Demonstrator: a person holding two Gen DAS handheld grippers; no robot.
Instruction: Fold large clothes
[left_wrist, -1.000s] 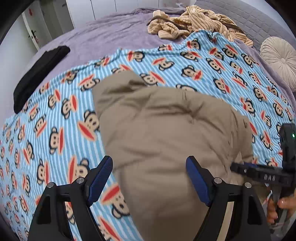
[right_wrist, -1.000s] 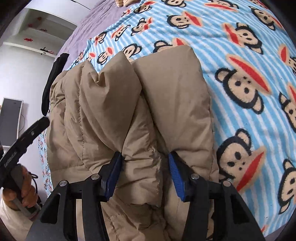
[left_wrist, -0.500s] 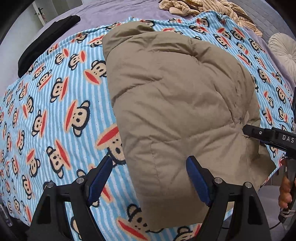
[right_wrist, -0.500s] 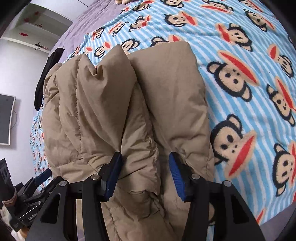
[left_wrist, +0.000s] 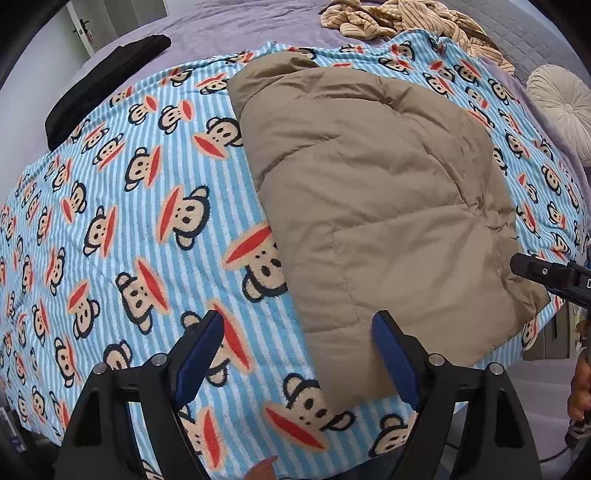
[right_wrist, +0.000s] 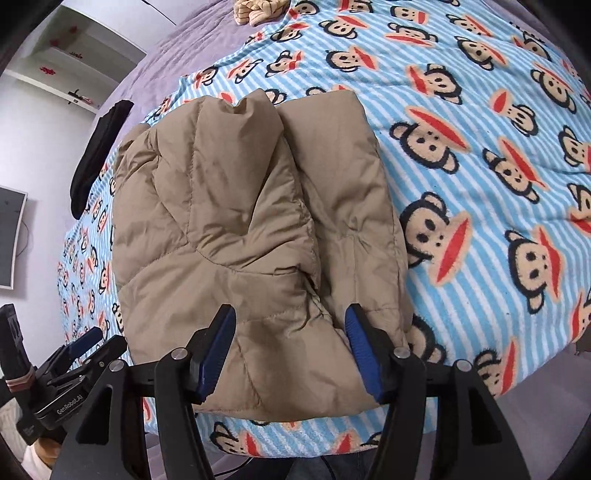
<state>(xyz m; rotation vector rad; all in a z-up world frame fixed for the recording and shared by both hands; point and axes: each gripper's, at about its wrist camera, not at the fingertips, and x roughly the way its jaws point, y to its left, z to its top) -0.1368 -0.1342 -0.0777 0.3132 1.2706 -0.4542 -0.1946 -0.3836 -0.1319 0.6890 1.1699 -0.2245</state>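
Releasing the folded jacket (left_wrist: 373, 206) on the blanket (left_wrist: 129, 229); my left gripper (left_wrist: 299, 354) and right gripper (right_wrist: 290, 350), jaws just opening, stand spread, holding nothing; next I'd fetch another garment.

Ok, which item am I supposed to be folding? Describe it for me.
Find the blue striped monkey-print blanket spread over the purple bed. Lying on it, near the front edge, is the puffy quilted jacket, already folded. It is plain tan, unlike the striped beige clothes heaped farther back.
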